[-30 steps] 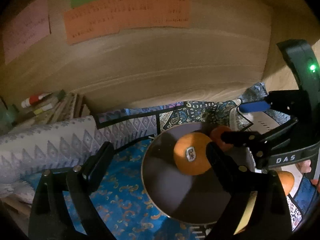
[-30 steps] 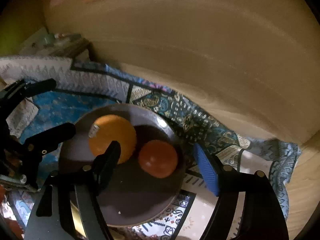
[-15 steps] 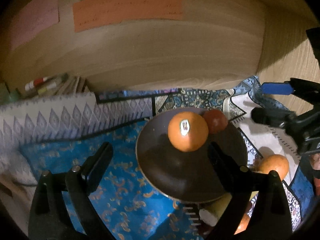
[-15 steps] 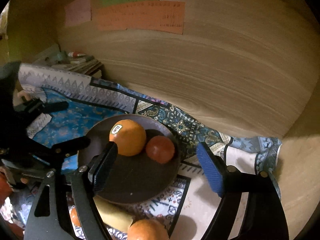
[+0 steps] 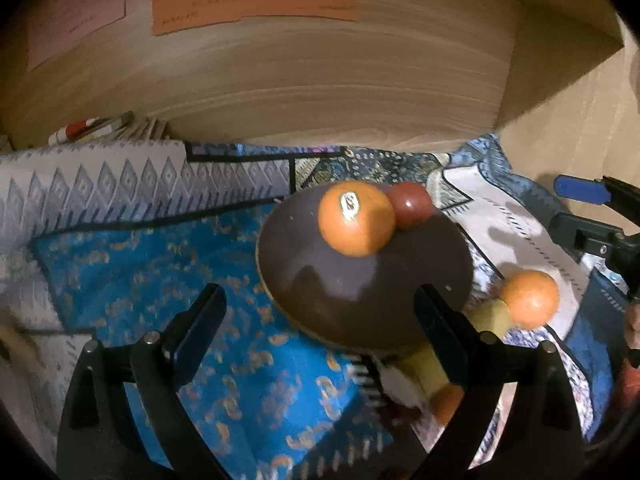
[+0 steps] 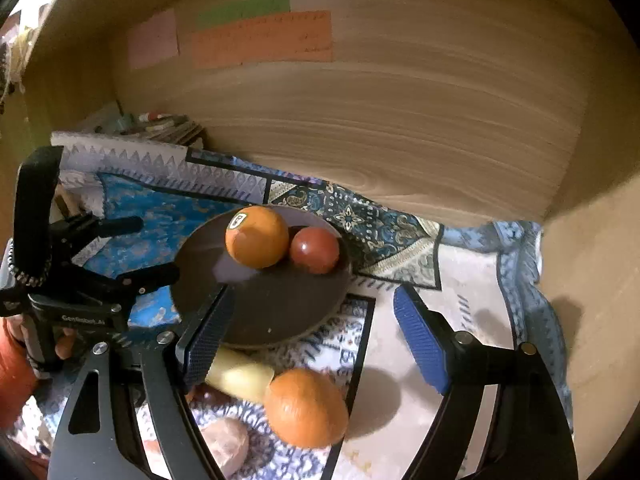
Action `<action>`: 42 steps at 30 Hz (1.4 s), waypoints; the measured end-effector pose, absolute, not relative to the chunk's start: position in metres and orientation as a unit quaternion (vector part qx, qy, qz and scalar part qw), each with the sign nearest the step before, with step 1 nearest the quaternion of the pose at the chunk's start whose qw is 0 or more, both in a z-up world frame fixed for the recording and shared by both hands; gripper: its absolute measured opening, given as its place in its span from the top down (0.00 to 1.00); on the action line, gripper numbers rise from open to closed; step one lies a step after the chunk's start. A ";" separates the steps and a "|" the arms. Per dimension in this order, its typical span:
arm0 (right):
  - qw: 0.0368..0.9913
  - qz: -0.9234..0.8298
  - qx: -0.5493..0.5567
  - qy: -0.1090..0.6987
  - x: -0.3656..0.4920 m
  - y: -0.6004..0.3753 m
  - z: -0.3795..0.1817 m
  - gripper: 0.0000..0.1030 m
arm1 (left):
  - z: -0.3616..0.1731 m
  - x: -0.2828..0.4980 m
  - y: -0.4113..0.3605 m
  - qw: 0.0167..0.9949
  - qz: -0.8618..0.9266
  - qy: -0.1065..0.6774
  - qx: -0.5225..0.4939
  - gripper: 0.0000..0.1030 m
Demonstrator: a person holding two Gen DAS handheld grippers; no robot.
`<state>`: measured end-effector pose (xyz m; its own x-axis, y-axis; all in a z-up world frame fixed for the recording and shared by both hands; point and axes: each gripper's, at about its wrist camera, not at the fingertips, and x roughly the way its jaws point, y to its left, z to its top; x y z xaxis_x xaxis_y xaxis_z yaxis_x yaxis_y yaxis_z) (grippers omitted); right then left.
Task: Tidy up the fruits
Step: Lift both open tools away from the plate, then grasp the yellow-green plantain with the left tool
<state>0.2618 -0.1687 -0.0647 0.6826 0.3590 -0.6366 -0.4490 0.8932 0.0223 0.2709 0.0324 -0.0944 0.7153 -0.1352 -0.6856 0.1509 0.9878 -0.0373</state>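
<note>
A brown plate (image 5: 360, 292) (image 6: 272, 304) lies on a patterned cloth. It holds an orange with a sticker (image 5: 356, 218) (image 6: 256, 236) and a red fruit (image 5: 410, 204) (image 6: 314, 250), which touch each other. A loose orange (image 5: 528, 300) (image 6: 306, 406) lies on the cloth in front of the plate, beside a pale yellow fruit (image 6: 240, 374). My left gripper (image 5: 320, 320) is open and empty, its fingers either side of the plate's near rim. My right gripper (image 6: 314, 340) is open and empty too, between the plate and the loose orange.
A wooden back wall with coloured paper notes (image 6: 260, 36) and a side wall (image 6: 592, 280) close in the space. Books and pens (image 5: 104, 132) sit at the back left. A pinkish lump (image 6: 226, 440) lies near the bottom edge of the right wrist view.
Both grippers have drawn back from the plate. The right gripper, which had the red fruit between its fingers, has left it there, and the loose orange has come into view.
</note>
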 end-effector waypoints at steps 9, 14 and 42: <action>0.927 0.215 -0.065 0.301 0.200 -0.174 -0.063 0.22 | -0.078 0.188 0.027 0.931 -0.089 0.352 0.033 0.06; 0.929 0.219 -0.069 0.291 0.161 -0.174 -0.070 0.18 | -0.076 0.129 0.018 0.932 -0.105 0.342 0.061 0.03; 0.928 0.200 -0.048 0.311 0.077 -0.193 -0.100 0.18 | -0.147 0.028 -0.037 0.888 -0.187 0.407 0.106 0.01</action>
<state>0.0771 -0.1933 -0.0996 0.7269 0.3414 -0.5959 -0.4008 0.9155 0.0356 0.0280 -0.0372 -0.1473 0.5989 -0.2457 -0.7622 0.4175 0.9080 0.0354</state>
